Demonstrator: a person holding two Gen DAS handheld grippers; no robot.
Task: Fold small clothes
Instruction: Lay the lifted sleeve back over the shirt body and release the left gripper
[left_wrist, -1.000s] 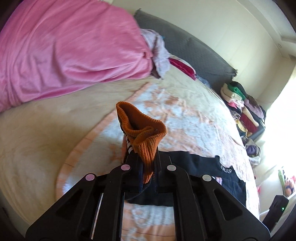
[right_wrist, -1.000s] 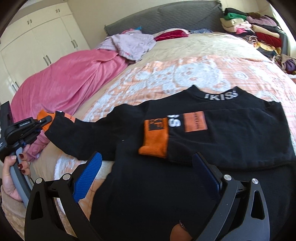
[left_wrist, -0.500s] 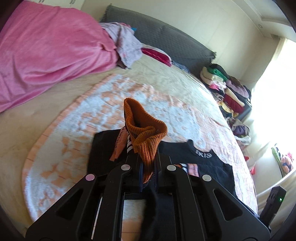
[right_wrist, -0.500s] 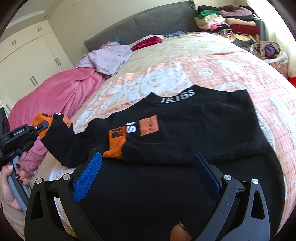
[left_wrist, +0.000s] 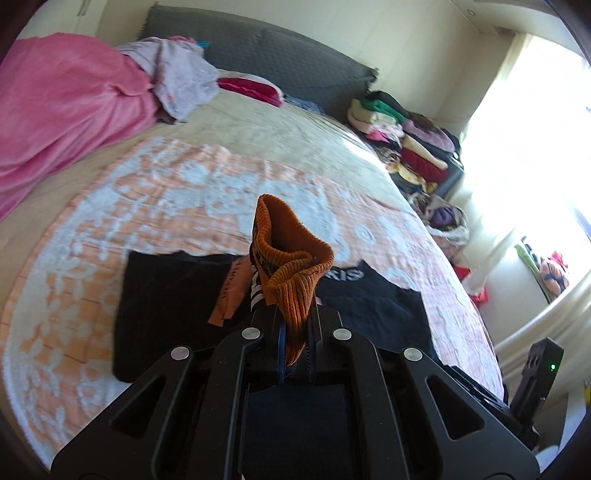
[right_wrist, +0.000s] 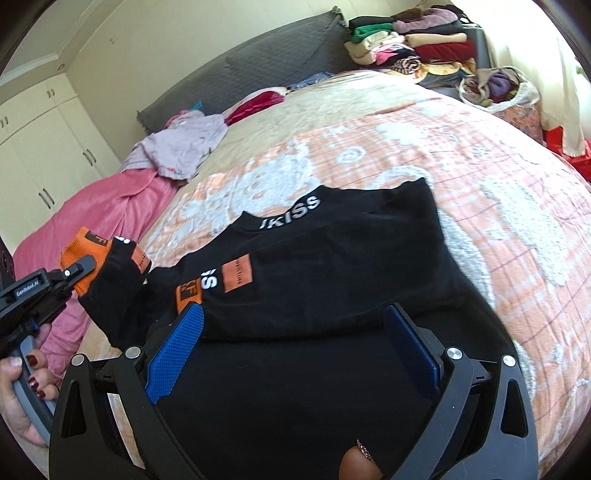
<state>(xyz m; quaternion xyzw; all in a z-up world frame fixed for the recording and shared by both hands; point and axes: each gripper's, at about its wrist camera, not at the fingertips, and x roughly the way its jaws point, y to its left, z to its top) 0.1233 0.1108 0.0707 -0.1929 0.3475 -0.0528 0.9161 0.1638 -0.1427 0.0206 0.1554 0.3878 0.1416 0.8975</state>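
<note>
A small black sweater (right_wrist: 332, 258) with orange cuffs and a white-lettered collar lies on the bed's orange and white blanket (right_wrist: 480, 166). One sleeve is folded across its chest. My left gripper (left_wrist: 295, 325) is shut on the orange cuff (left_wrist: 291, 266) of the other sleeve and holds it lifted over the sweater's left side; it also shows in the right wrist view (right_wrist: 74, 273). My right gripper (right_wrist: 295, 343) is open and empty, low over the sweater's lower part.
A pink blanket (left_wrist: 62, 110) and a lilac garment (left_wrist: 181, 81) lie at the bed's far left. A grey headboard (left_wrist: 277, 55) stands behind. Stacked clothes (right_wrist: 413, 40) and a basket (right_wrist: 495, 88) sit at the far right, beside the bed.
My left gripper has carried the orange cuff from the bed's left side inward over the sweater. My right gripper stays open over the sweater.
</note>
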